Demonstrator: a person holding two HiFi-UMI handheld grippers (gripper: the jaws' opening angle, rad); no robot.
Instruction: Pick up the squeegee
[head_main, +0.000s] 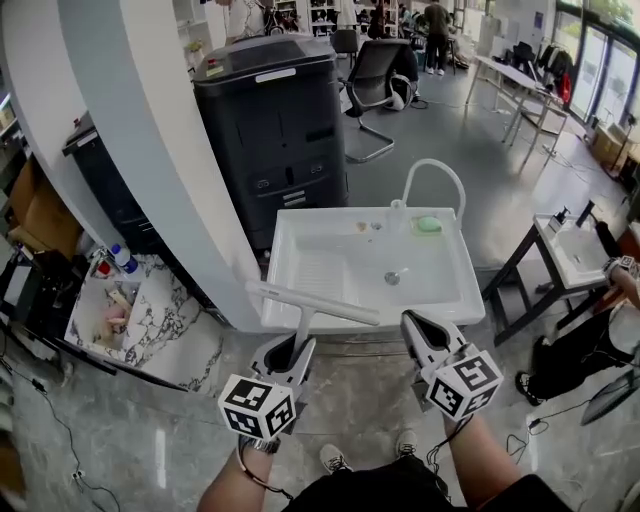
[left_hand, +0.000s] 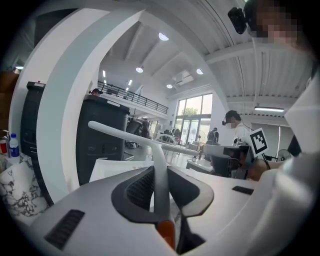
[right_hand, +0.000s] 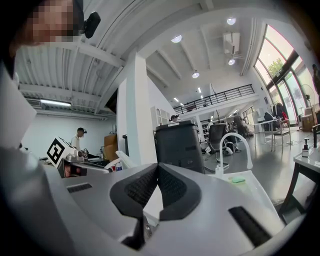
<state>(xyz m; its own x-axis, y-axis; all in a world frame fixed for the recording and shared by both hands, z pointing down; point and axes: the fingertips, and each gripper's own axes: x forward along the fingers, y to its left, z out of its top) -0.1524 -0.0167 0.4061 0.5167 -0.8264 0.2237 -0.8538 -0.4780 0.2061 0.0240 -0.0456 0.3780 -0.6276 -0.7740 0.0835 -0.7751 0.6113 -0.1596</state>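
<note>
Head view, nearest: the left gripper (head_main: 300, 347) is clamped on the stem of the squeegee (head_main: 315, 303), whose white blade sits over the near rim of the white sink (head_main: 300, 250). The right gripper (head_main: 417, 325), jaws together and empty, hovers beside it. Beyond, on the grey polished floor (head_main: 480, 160), stands a black copier (head_main: 270, 130), its label too small to read. Only the gripper views show the mezzanine railing (right_hand: 215, 97).

The head view looks steeply down from above onto the white sink (head_main: 320, 262), close by. Each gripper view sits low, facing about level along its own jaws; all three share the sink and black cabinet (head_main: 270, 130).
</note>
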